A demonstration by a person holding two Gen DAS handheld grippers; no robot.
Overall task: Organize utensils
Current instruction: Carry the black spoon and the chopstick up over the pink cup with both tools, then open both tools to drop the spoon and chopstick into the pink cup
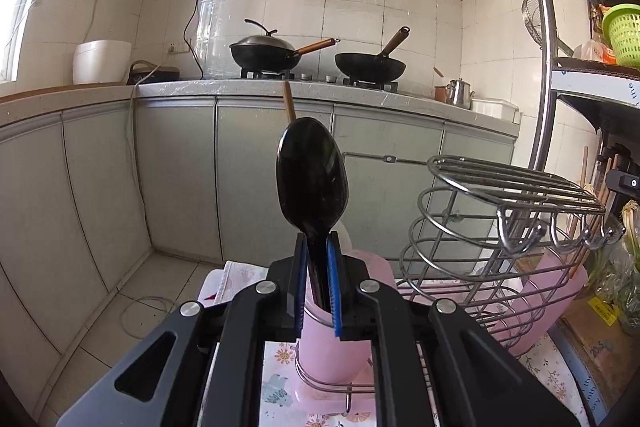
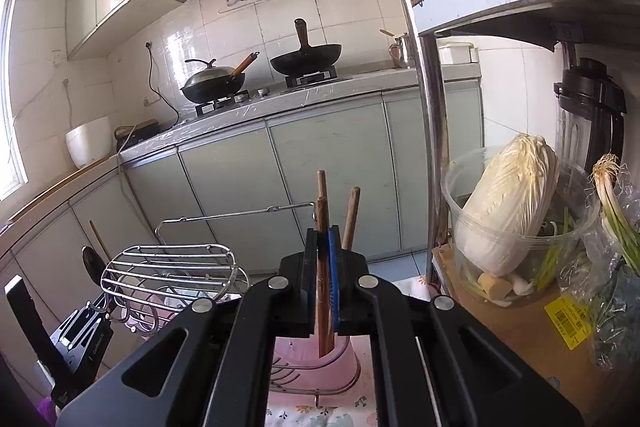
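In a tiled kitchen, the left gripper [image 1: 318,247] clamps a black spoon [image 1: 311,173] bowl-up above a pink cup [image 1: 332,351] beside the wire rack [image 1: 500,223] — the right gripper [image 2: 323,243] pinches wooden chopsticks [image 2: 322,211] upright over another pink holder [image 2: 340,359], open floor beyond.

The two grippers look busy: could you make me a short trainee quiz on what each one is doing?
1. True or false: the left gripper is shut on a black spoon held bowl-up.
2. What does the right gripper hold? A) wooden chopsticks B) a fork C) nothing
3. Fill in: below each gripper stands a ____ cup in the wire rack.

Key: 1 true; 2 A; 3 pink.
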